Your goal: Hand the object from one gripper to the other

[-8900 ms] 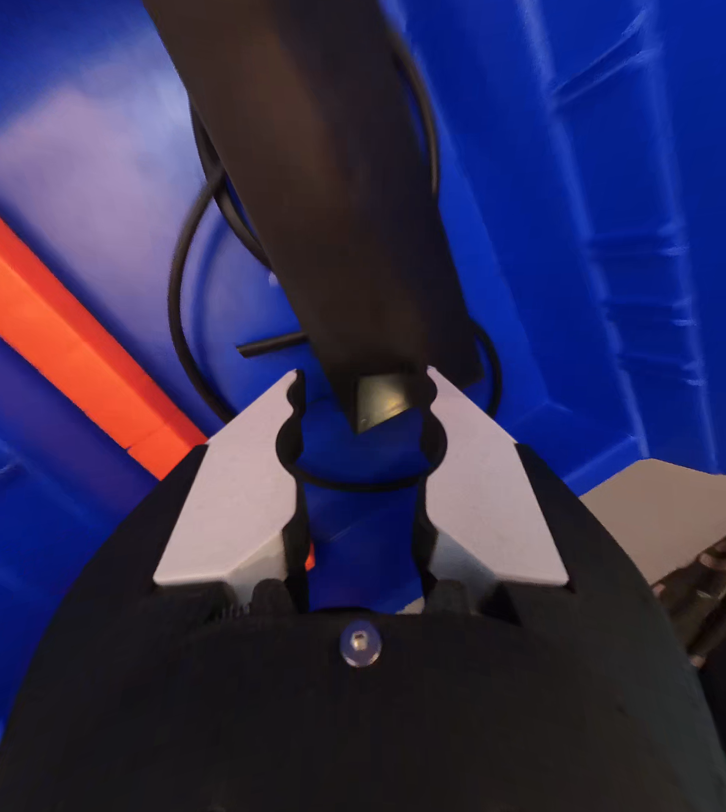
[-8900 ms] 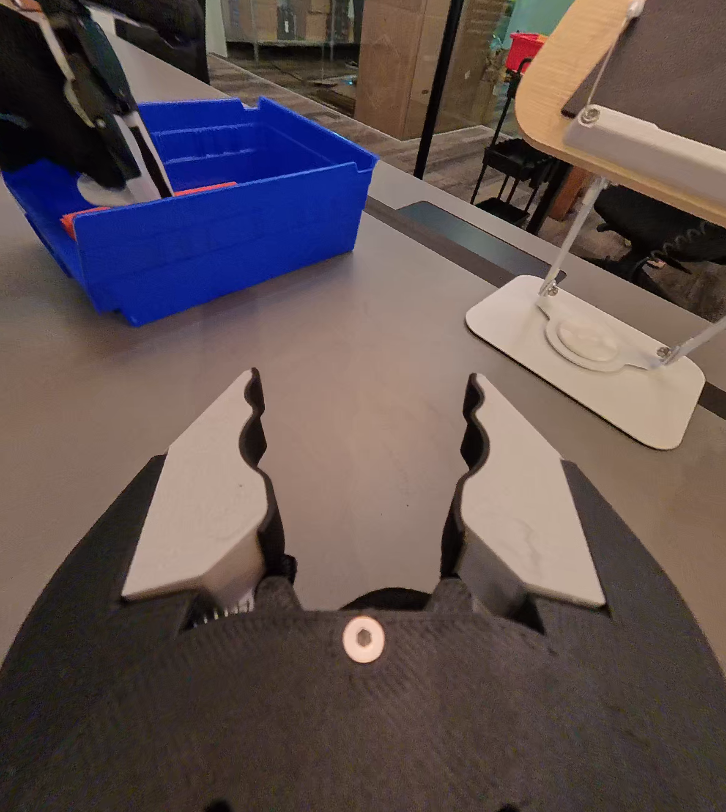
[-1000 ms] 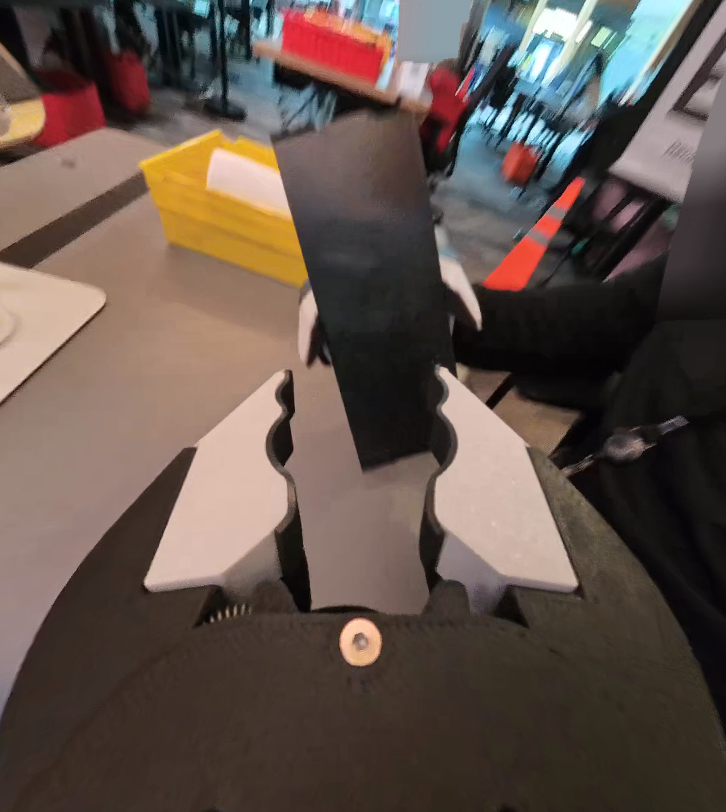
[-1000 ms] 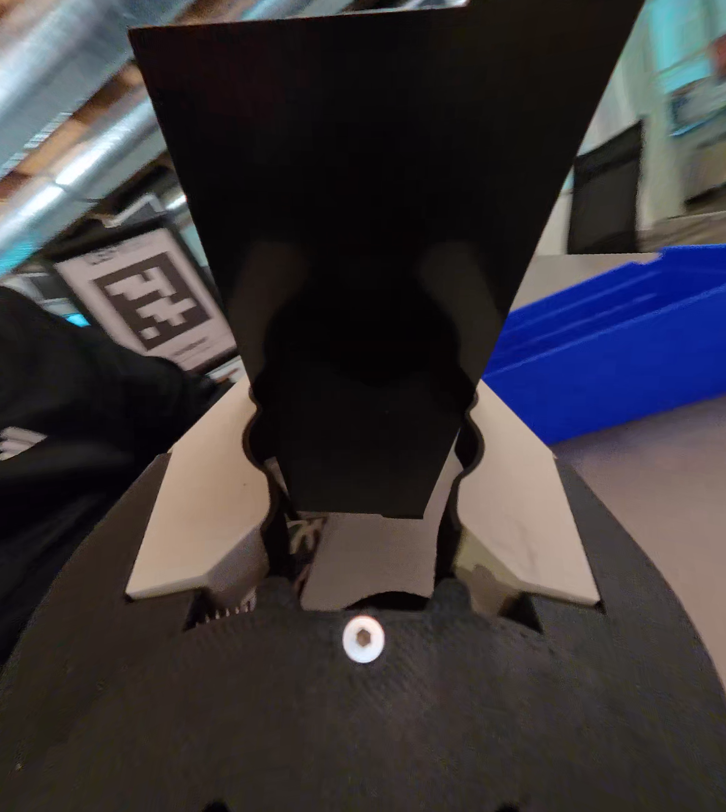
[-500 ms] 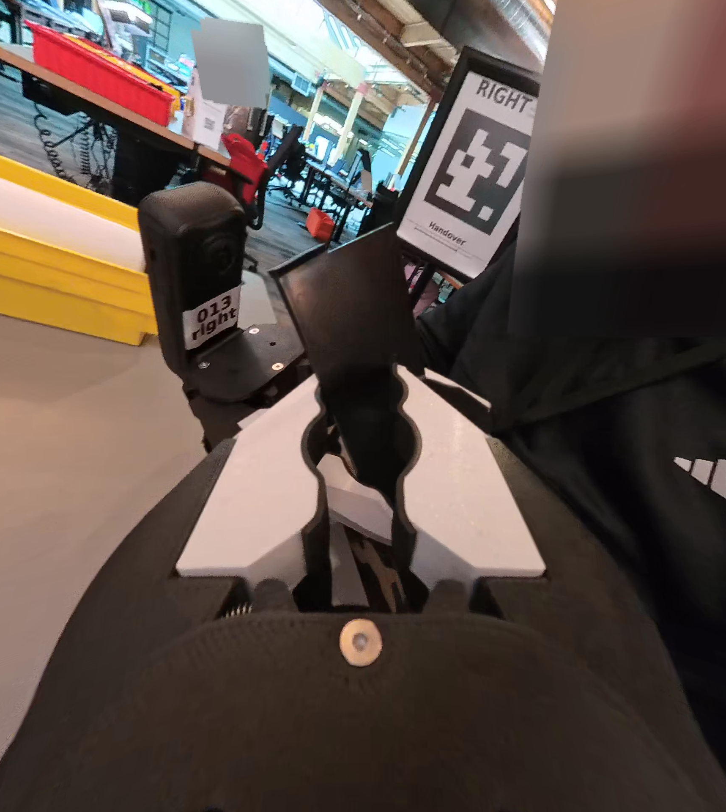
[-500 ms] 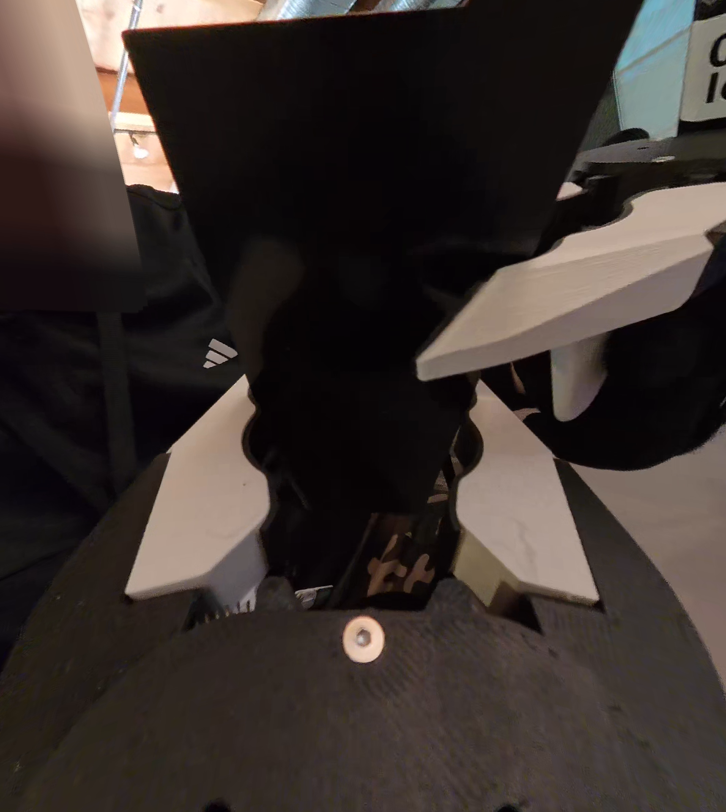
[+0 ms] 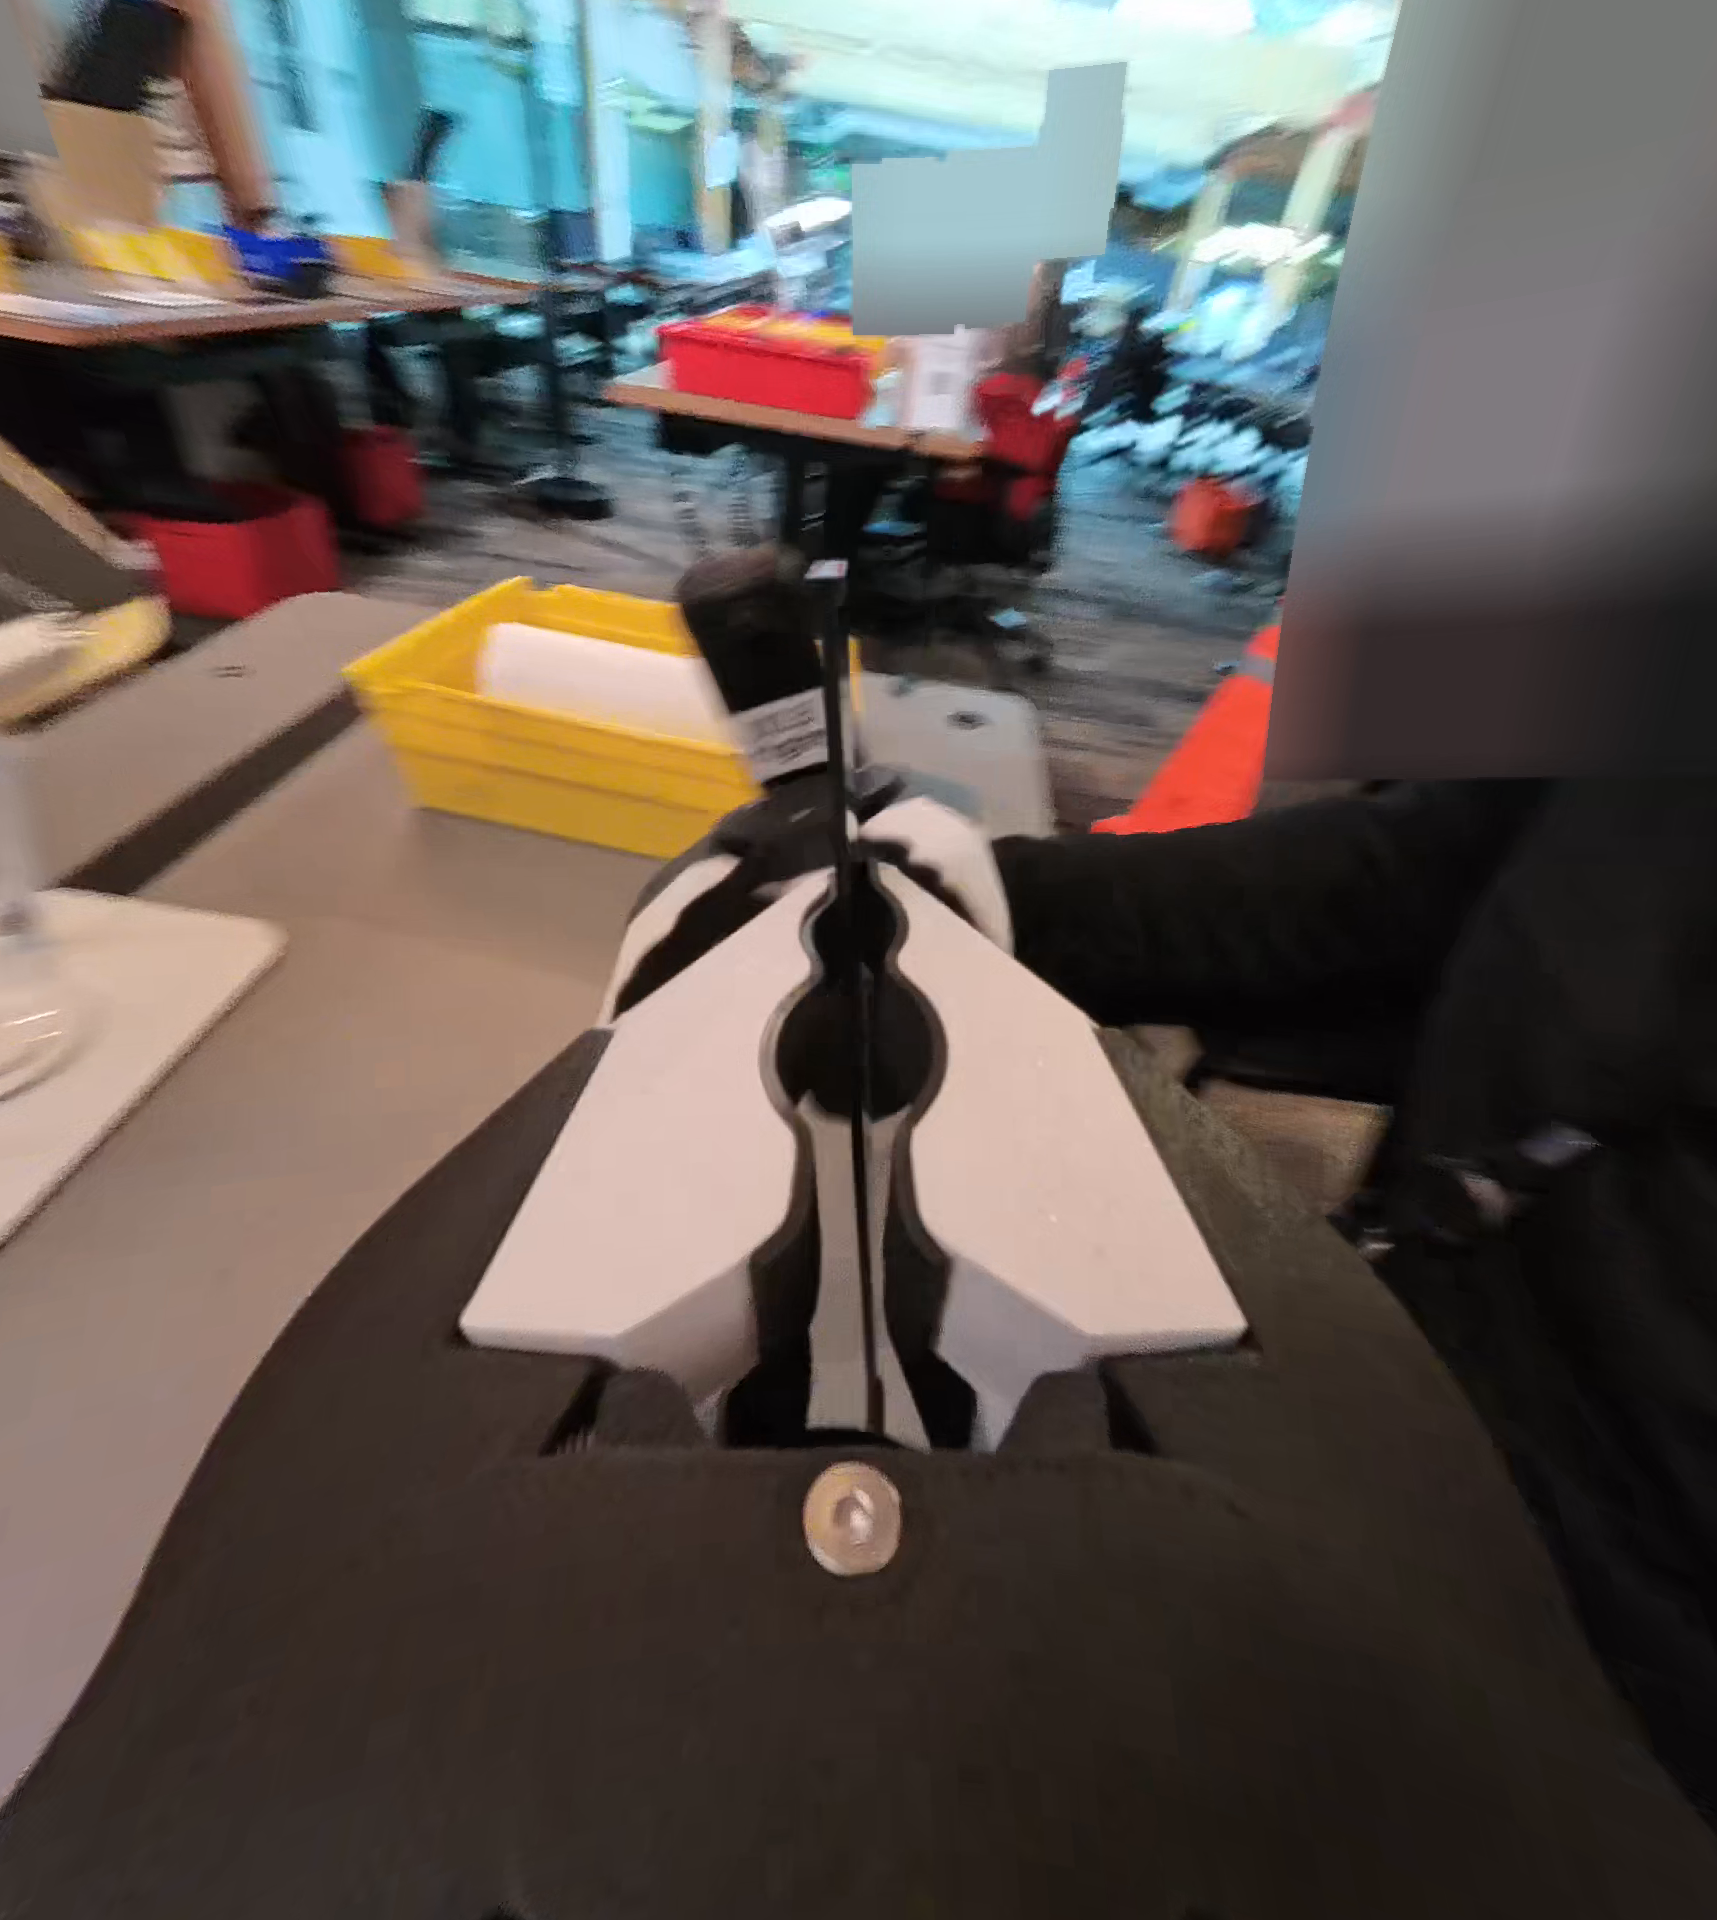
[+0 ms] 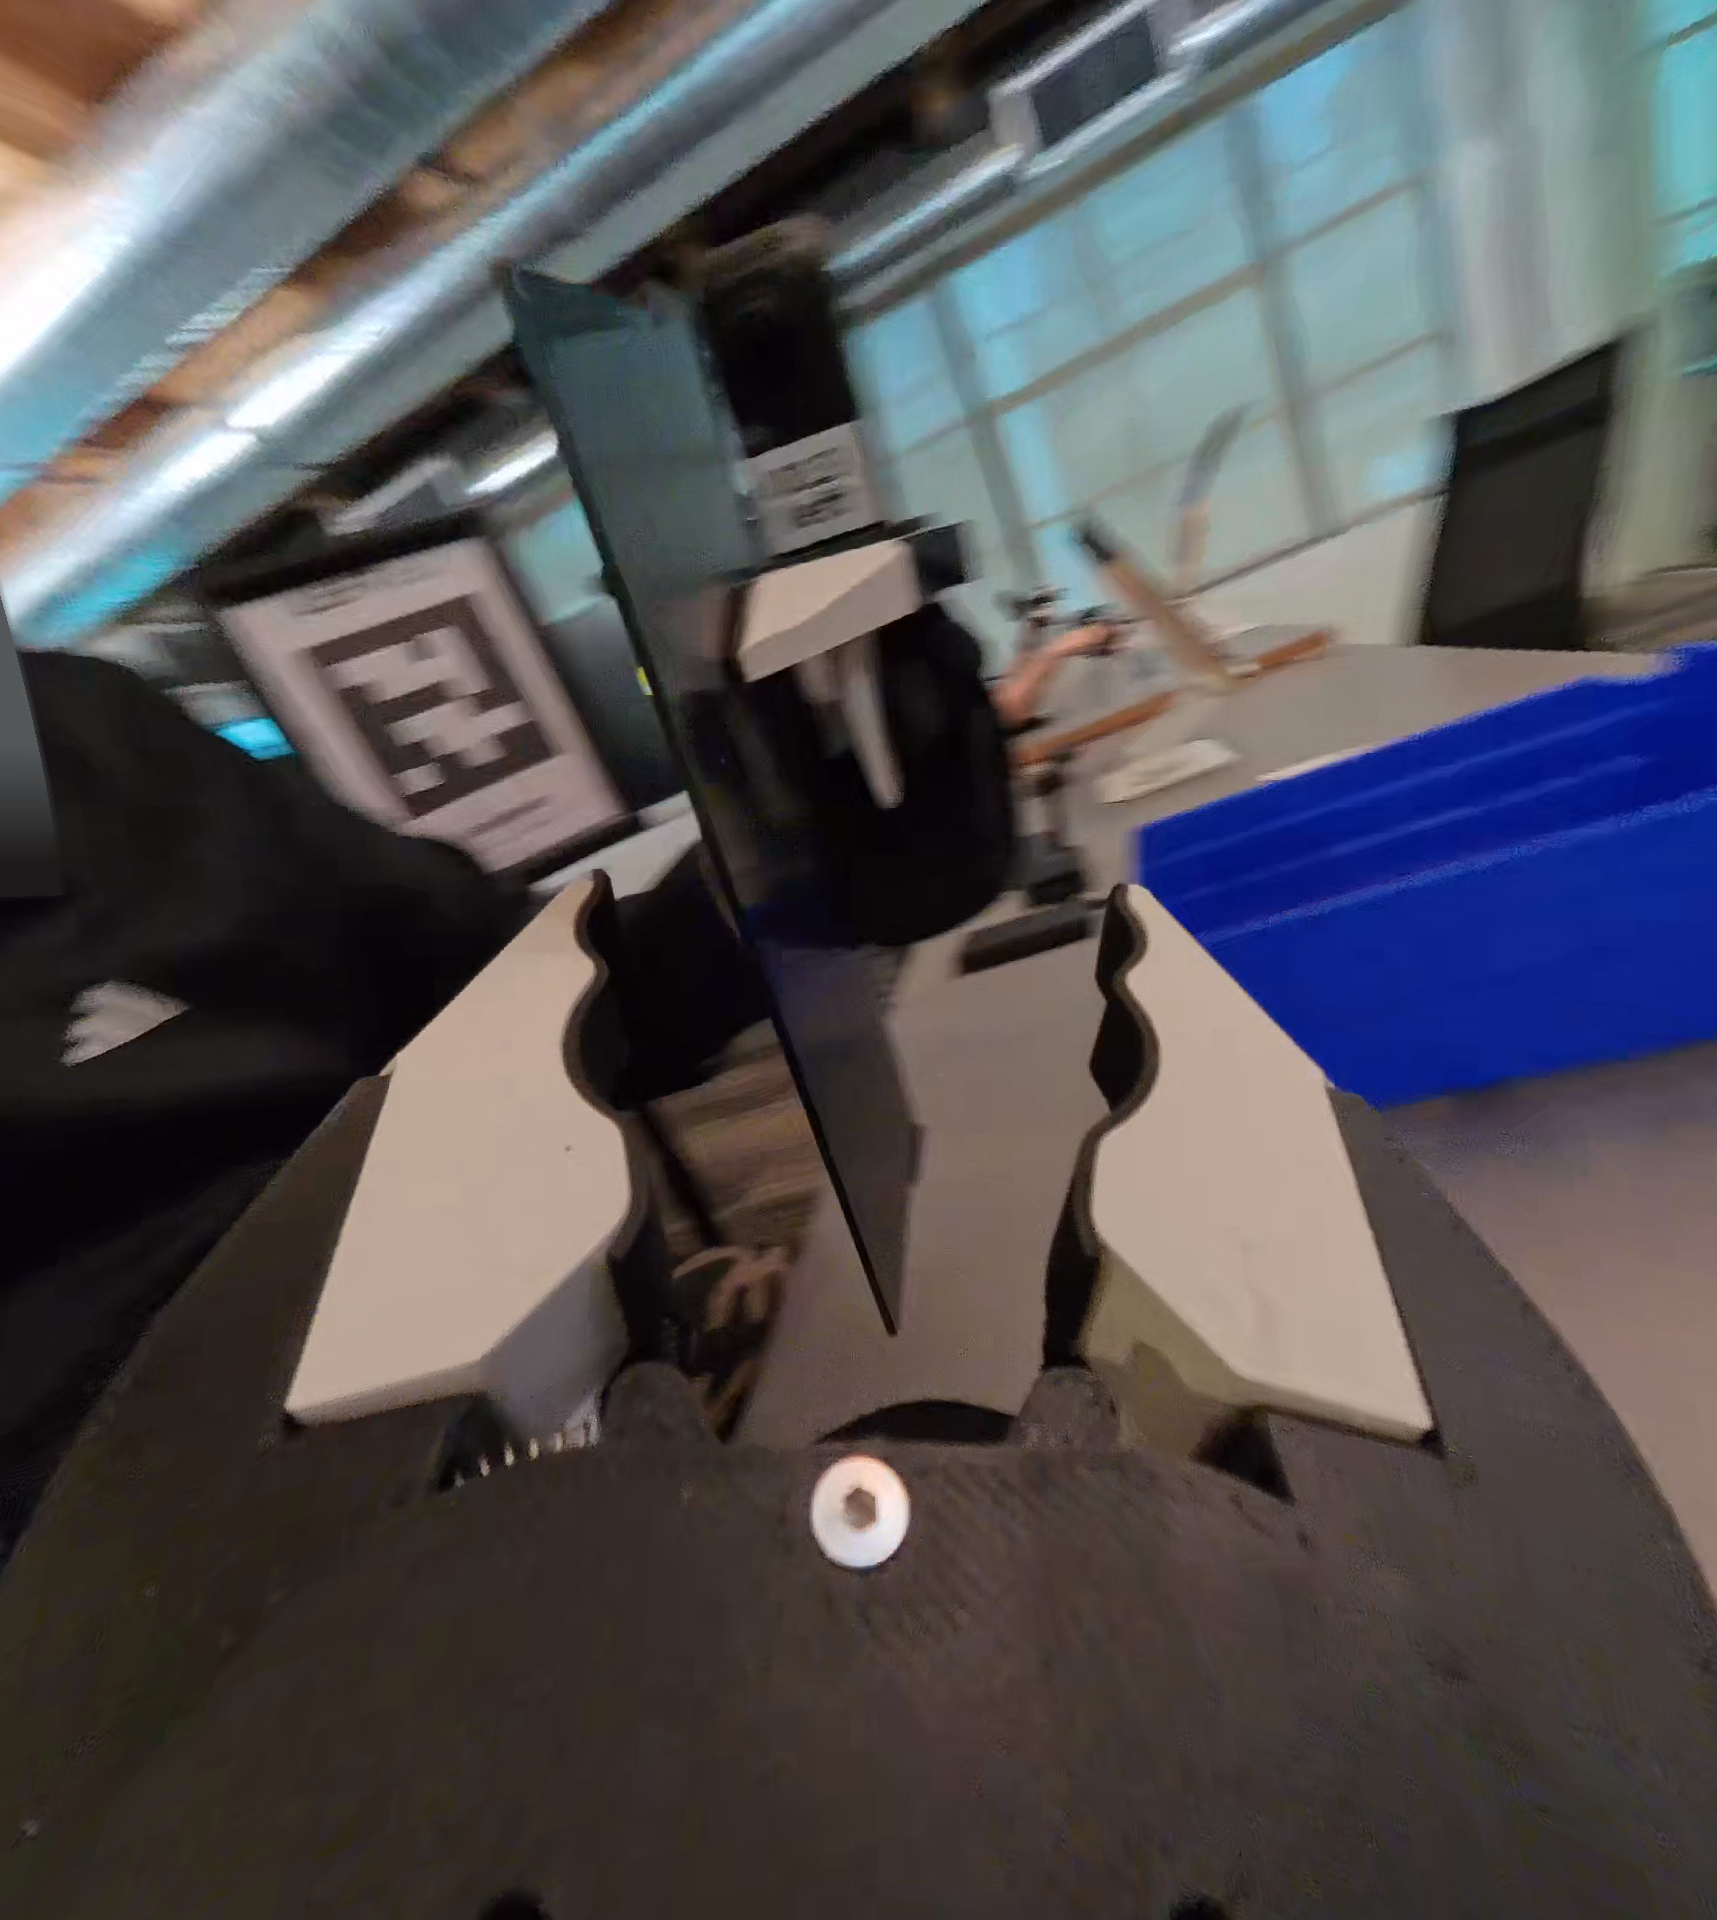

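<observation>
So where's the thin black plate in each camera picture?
Left wrist view: black plate seen edge-on, a thin upright line at centre, clamped in the left tool.
Right wrist view: tilted slab at centre, between the open right tool's fingers, touching neither.
Shared landmark: grey table.

Right tool (image 8: 854, 997) now off black plate (image 8: 688, 665)
</observation>
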Demonstrator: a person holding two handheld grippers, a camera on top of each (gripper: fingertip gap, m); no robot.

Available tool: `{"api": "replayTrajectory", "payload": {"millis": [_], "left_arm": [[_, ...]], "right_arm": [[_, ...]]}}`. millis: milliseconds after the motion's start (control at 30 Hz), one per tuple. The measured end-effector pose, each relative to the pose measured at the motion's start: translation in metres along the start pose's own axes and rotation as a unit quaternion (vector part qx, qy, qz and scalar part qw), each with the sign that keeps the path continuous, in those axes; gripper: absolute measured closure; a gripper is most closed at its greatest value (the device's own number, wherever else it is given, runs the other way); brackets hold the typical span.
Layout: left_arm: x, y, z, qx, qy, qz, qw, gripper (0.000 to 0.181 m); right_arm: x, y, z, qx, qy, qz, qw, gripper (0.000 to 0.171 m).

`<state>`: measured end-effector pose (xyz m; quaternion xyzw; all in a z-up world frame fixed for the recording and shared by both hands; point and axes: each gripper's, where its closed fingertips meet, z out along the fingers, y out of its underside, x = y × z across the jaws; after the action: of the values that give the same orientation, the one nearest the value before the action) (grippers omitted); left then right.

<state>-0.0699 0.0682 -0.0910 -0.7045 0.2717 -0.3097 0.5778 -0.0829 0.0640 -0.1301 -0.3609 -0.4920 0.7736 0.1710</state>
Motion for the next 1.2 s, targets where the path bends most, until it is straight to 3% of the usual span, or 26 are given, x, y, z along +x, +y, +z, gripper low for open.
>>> {"api": "replayTrajectory", "payload": {"millis": [67,200,433,500,667,900,1033,1200], "left_arm": [[-0.023,0.008,-0.002,-0.032,-0.094,0.038,0.994,0.181],[-0.057,0.024,-0.007,-0.118,-0.266,0.138,0.947,0.181],[-0.058,0.037,0.007,-0.171,-0.334,0.224,0.899,0.181],[-0.055,0.042,0.012,-0.181,-0.335,0.238,0.894,0.181],[-0.052,0.046,0.019,-0.183,-0.34,0.25,0.888,0.181],[-0.049,0.048,0.024,-0.178,-0.31,0.242,0.902,0.177],[-0.037,0.048,0.03,-0.155,-0.237,0.214,0.935,0.159],[-0.019,0.042,0.026,-0.095,-0.084,0.045,0.991,0.132]], "right_arm": [[0.021,-0.019,-0.01,0.034,0.089,-0.037,0.995,0.072],[0.045,-0.052,-0.026,0.102,0.234,-0.074,0.964,0.064],[0.044,-0.043,0.006,0.103,0.294,-0.072,0.947,0.049],[0.049,-0.039,0.007,0.104,0.311,-0.061,0.943,0.051],[0.046,-0.037,0.005,0.101,0.3,-0.063,0.947,0.083],[0.046,-0.036,0.004,0.088,0.276,-0.057,0.955,0.085],[0.04,-0.035,0.004,0.071,0.23,-0.046,0.969,0.085],[0.016,-0.037,0.0,0.059,0.107,-0.026,0.992,0.085]]}}
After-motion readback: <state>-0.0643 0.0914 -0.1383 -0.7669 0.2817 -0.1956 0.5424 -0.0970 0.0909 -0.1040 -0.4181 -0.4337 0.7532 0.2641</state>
